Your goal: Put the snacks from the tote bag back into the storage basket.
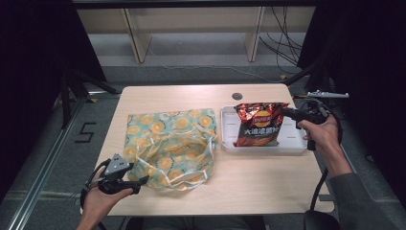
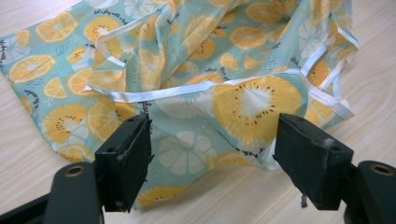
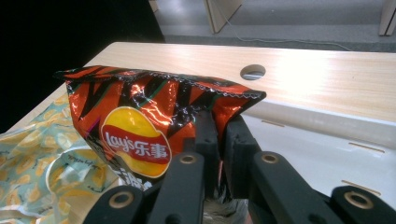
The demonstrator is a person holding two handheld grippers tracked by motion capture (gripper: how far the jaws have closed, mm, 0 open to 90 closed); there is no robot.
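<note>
right gripper (image 3: 219, 126) clamped on corner of crisp packet (image 1: 258, 123), standing in white tray (image 1: 229, 139) at right of worktop (image 1: 249, 184). left gripper (image 2: 212, 154) with jaws wide apart, at edge of orange-print bag (image 2: 187, 79).

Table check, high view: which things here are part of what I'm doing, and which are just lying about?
In the job:
- chip bag, pinched at its top corner by the right gripper
- white tray under it
- fruit-print bag, its edge between the open jaws of the left gripper

Lying about:
- cables on the floor
- wooden frame behind the table
</note>
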